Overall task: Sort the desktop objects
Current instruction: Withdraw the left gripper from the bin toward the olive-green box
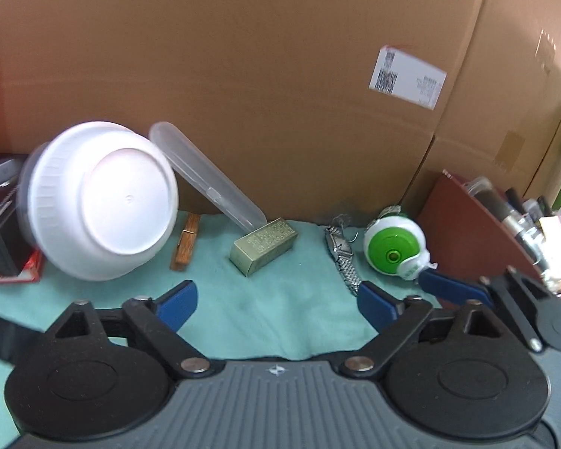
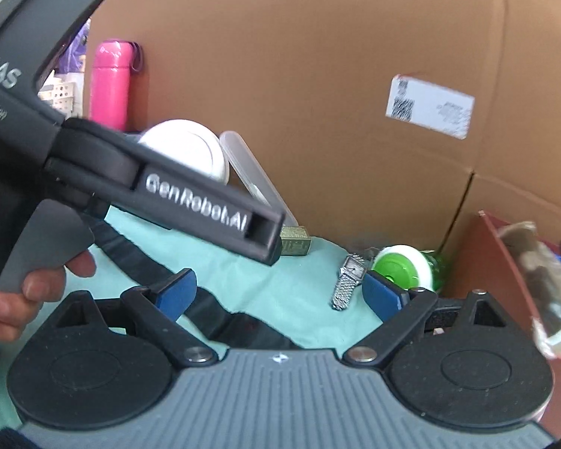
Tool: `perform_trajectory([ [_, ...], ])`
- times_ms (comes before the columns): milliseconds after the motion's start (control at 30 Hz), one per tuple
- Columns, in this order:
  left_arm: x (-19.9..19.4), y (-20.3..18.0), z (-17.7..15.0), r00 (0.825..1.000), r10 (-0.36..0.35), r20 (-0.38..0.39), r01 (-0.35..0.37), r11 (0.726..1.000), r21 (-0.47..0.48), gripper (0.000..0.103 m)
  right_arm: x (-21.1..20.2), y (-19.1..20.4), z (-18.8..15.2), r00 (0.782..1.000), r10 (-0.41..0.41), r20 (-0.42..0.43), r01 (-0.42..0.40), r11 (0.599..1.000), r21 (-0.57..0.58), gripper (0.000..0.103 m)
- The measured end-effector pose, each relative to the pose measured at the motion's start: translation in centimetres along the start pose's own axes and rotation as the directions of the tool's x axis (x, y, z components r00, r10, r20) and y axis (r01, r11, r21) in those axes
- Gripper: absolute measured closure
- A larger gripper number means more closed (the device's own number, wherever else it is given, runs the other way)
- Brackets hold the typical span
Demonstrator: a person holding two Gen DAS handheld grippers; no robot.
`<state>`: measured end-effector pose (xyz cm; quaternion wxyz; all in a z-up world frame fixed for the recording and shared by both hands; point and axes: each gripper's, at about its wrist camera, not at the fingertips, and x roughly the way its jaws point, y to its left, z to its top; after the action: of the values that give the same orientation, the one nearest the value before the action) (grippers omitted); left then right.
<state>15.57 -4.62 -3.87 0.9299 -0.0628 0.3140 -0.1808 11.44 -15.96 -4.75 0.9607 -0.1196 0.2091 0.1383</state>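
My left claw [image 1: 276, 299] hovers spread wide and empty over the desk [image 1: 273, 314]. At ten o'clock the white bowl [image 1: 101, 202] leans tipped, then clothespin [image 1: 186, 241], gold box [image 1: 264, 245], wristwatch [image 1: 341, 252] at one o'clock. My right claw [image 2: 280, 295] gapes empty near the watch, ready, I judge.

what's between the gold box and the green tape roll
The wristwatch lies between the gold box and the green tape roll in both wrist views.
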Motion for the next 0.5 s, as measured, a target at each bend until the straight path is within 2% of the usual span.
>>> perform_trajectory([
  [100, 1.2, 0.4, 0.5, 0.999, -0.031, -0.010, 0.031, 1.000, 0.001, 0.010, 2.2, -0.4, 0.3, 0.999, 0.023, -0.033, -0.022, 1.000, 0.013, 0.010],
  [333, 3.2, 0.9, 1.7, 0.999, -0.032, -0.010, 0.033, 0.999, 0.027, 0.011, 6.1, -0.9, 1.0, 0.995, 0.057, -0.083, -0.054, 0.998, 0.030, 0.010],
  [500, 4.2, 0.5, 2.7, 0.999, -0.052, -0.015, 0.053, 0.995, 0.079, 0.017, 8.1, -1.3, 1.7, 0.991, 0.087, -0.106, -0.083, 0.995, 0.049, 0.010],
])
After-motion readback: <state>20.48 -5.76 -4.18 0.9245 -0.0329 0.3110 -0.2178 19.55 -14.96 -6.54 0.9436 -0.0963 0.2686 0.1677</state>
